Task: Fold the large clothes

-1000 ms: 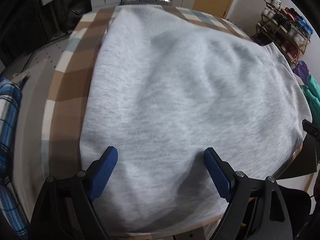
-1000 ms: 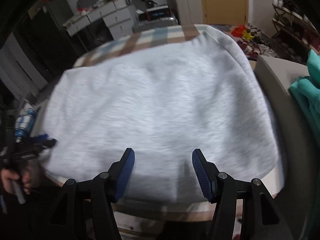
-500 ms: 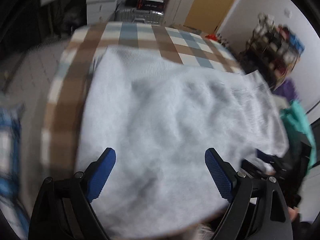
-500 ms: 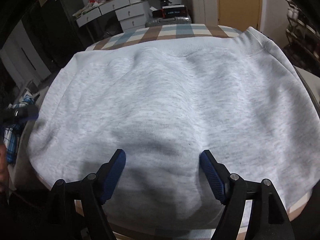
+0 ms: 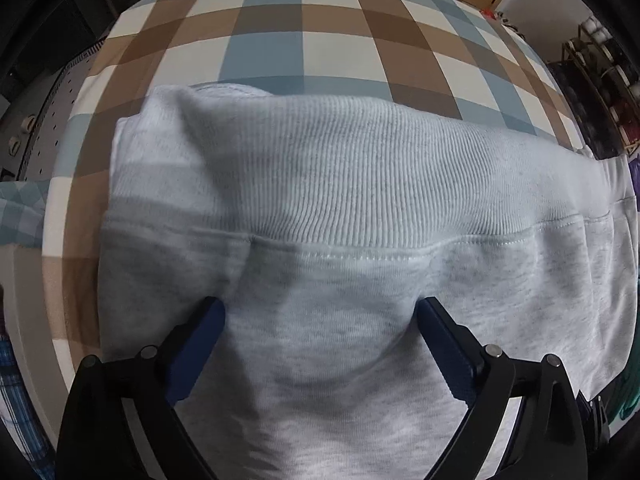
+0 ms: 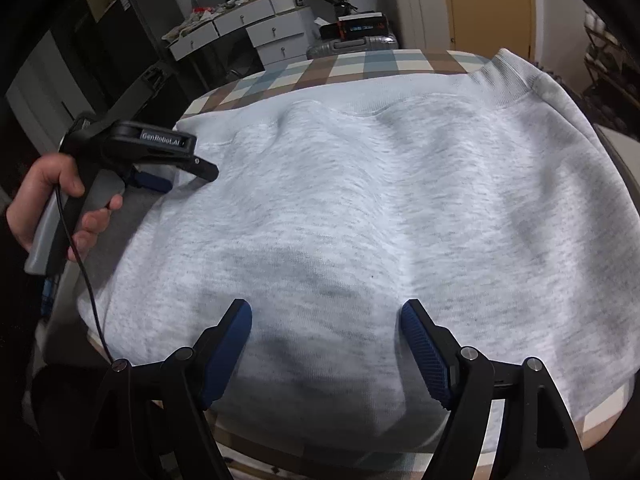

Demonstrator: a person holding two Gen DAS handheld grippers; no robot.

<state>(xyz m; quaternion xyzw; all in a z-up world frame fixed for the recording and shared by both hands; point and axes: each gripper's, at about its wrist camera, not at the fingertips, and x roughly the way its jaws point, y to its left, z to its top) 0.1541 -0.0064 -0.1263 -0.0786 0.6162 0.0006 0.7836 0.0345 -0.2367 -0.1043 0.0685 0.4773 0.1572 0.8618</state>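
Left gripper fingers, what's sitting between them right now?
In the left wrist view, the left gripper, jaws opening, has only the grey sweatshirt between its fingers, just below its ribbed hem band; the pads aren't pinching it.

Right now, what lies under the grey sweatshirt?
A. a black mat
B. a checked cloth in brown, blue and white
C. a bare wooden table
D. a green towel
B: the checked cloth in brown, blue and white shows beyond the ribbed hem of the sweatshirt and at its near edge in the right wrist view.
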